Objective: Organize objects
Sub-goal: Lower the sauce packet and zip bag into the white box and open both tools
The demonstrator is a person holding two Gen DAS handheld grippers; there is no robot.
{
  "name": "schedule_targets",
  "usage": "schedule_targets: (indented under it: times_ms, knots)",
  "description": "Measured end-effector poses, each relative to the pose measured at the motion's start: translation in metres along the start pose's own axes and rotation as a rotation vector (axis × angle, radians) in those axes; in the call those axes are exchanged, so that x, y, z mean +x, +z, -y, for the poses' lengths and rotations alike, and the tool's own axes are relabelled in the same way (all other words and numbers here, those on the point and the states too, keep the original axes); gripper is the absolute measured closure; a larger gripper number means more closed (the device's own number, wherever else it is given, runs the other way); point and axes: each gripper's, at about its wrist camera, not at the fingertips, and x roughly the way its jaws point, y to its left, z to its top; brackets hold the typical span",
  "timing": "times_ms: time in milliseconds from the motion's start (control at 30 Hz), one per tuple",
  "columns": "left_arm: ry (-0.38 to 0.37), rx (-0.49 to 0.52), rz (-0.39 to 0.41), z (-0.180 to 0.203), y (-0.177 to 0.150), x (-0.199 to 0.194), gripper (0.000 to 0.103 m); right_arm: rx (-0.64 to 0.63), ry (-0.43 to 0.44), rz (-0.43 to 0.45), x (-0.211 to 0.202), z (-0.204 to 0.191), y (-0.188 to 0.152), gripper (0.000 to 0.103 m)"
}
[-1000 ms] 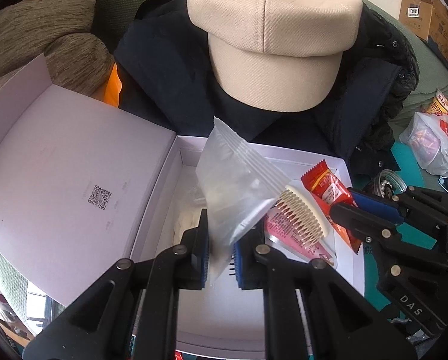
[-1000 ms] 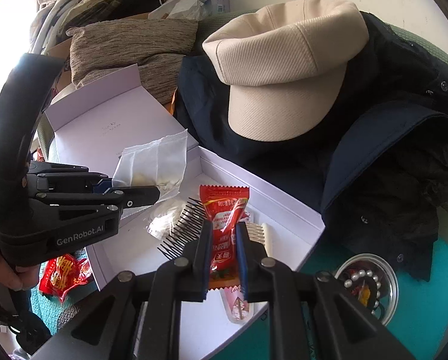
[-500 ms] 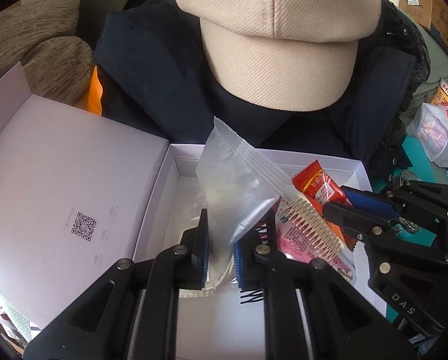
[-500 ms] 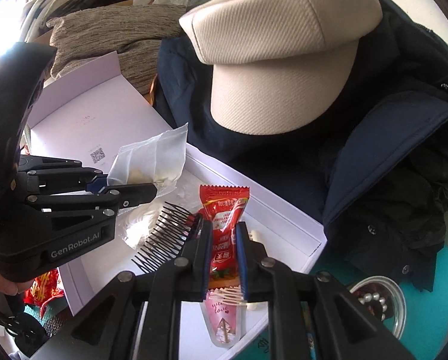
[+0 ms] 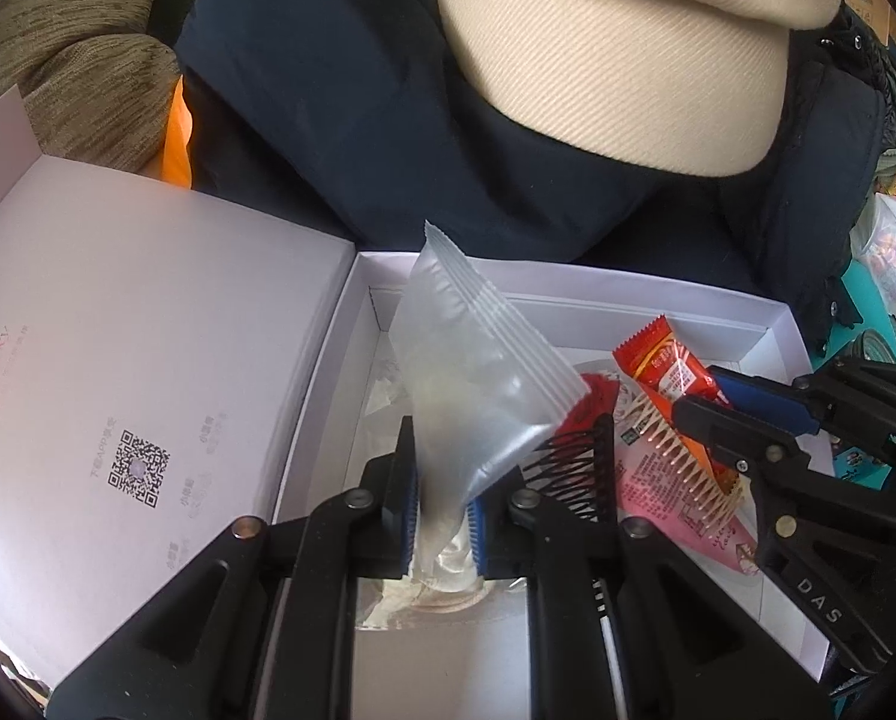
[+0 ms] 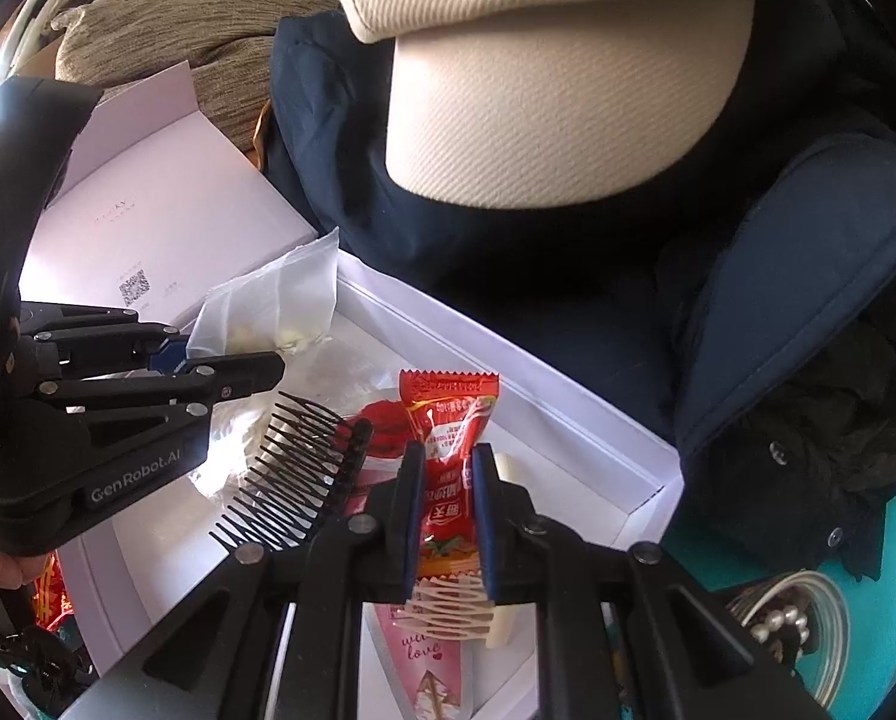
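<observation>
My left gripper [image 5: 442, 516] has its jaws squeezed on a see-through bag [image 5: 478, 384], held up over the open white box [image 5: 568, 288]. My right gripper [image 6: 446, 516] pinches a red snack packet [image 6: 448, 420] over the box too. A black comb [image 6: 295, 468] lies inside, near a cream comb [image 5: 682, 462].

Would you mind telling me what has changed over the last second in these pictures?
Both grippers have moved forward and lower over the white box, toward the beige cap. The left gripper still clamps the clear bag; the right gripper still clamps the red sachet. Nothing was released, and both combs remain in the box.
</observation>
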Motion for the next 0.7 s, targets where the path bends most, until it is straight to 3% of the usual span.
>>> schedule_targets:
  times_ms: [533,700]
  knots:
    - [-0.013,-0.002,-0.003,0.008,0.002,0.007,0.090,0.028,-0.024,-0.022,0.007,0.000,0.001,0.084]
    - [-0.001,0.009,0.015,0.013,0.001,-0.001,0.081,0.031,-0.052,-0.012,-0.002,-0.006,0.003,0.075]
